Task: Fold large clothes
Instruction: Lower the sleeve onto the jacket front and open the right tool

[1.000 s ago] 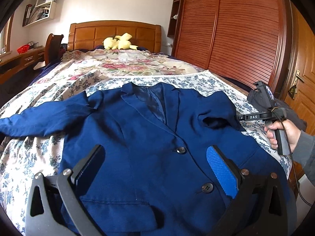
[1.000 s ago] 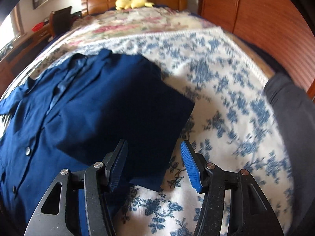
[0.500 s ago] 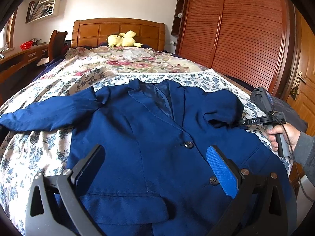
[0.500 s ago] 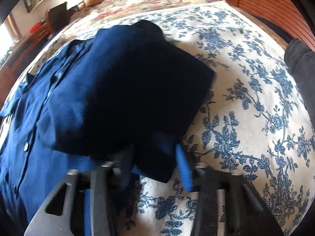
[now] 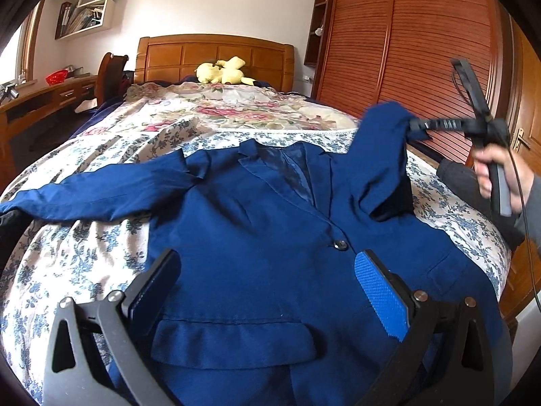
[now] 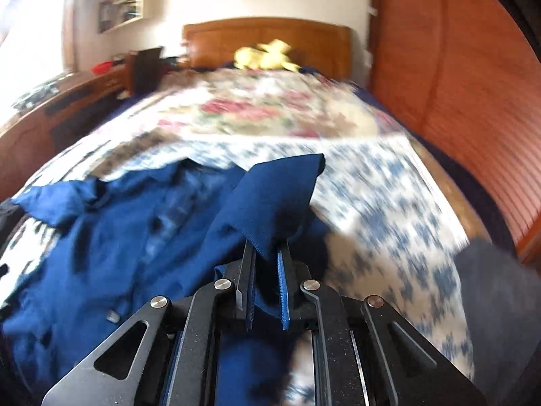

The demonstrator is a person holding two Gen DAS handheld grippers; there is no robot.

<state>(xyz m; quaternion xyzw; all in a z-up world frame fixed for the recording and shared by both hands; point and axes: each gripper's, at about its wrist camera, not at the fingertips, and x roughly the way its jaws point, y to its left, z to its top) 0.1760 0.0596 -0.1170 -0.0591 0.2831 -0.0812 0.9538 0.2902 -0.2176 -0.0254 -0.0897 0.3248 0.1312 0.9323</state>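
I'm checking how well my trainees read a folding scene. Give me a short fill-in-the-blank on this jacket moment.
1. The right gripper is shut on the jacket's ____.
2. The navy jacket lies face up on a bed with a ____-patterned bedspread.
3. The left gripper hovers with its jaws ____, holding nothing.
4. A yellow ____ sits by the headboard.

Missing words: sleeve; floral; open; plush toy

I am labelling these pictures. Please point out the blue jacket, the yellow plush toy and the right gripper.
blue jacket (image 5: 257,223): left wrist view, front panel.
yellow plush toy (image 5: 223,71): left wrist view, body.
right gripper (image 6: 265,257): right wrist view, between fingertips, on the pinched sleeve.
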